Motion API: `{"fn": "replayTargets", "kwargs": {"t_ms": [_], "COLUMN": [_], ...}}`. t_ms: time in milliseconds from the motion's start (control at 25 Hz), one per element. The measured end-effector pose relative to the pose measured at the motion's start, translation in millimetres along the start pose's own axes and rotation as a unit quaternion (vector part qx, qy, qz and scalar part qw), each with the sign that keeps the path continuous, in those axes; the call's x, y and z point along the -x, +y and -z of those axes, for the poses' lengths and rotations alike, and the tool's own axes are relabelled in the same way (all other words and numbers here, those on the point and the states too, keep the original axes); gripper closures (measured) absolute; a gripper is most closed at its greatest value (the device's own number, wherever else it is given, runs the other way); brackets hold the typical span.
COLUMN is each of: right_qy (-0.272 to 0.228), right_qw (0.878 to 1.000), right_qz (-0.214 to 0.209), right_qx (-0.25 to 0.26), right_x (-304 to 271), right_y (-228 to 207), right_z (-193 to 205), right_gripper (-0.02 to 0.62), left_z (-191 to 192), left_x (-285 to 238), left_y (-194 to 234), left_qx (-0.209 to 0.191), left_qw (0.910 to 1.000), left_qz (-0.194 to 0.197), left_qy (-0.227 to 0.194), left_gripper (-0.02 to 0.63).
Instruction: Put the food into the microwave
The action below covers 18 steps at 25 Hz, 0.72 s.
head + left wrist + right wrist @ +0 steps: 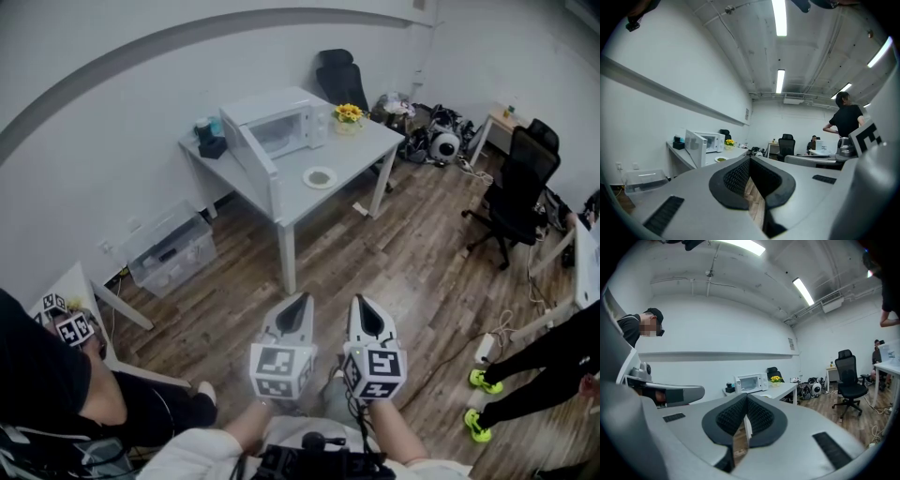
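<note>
Right gripper (pixel 746 400) closed; microwave (pixel 751 382) ahead.

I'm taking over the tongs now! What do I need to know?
Both shut and empty: left tongs, right tongs. They are held out over the floor, short of the white table.
The plate of food sits on that table, in front of the microwave, whose door stands open.
Nothing is picked up yet.
Left to do: go to the table, grasp the plate, set it inside the microwave.

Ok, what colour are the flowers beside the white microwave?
Yellow flowers, beside the white microwave on the table; the head view shows them best.
</note>
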State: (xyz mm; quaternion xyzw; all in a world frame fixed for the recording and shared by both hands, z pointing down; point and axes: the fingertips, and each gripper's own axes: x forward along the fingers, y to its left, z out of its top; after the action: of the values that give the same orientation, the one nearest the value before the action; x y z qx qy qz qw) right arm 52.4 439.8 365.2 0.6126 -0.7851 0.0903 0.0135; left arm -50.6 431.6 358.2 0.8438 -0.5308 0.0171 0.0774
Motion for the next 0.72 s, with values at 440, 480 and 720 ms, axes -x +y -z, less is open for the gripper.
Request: {"fn": "replayTargets", "kwargs": {"t_ms": [440,480,720], "right_qy": [-0.025,-0.025,-0.022], "right_qw": [0.999,0.999,0.999], "right_qz": [-0.019,-0.022,-0.04], "right_qx": [0.014,0.014,0.012], "right_x": [-60,-66,-104], "right_y": [-39,-44,-75], "right_z": [-26,-30,-46], "right_gripper": [0.572,0.572,0.572], "left_z": [-16,-18,-31], "left_x": [-74,-82,-129], "left_y": [3,2,-4], "left_qx": [-0.008,-0.007,-0.009], "left_qw": [0.9997,0.9997,0.9994], "left_qz": [-0.016,-0.018,-0.029], "left_qy": [-0.015,-0.016,-0.018], "left_gripper": [0.595,0.595,0.595]}}
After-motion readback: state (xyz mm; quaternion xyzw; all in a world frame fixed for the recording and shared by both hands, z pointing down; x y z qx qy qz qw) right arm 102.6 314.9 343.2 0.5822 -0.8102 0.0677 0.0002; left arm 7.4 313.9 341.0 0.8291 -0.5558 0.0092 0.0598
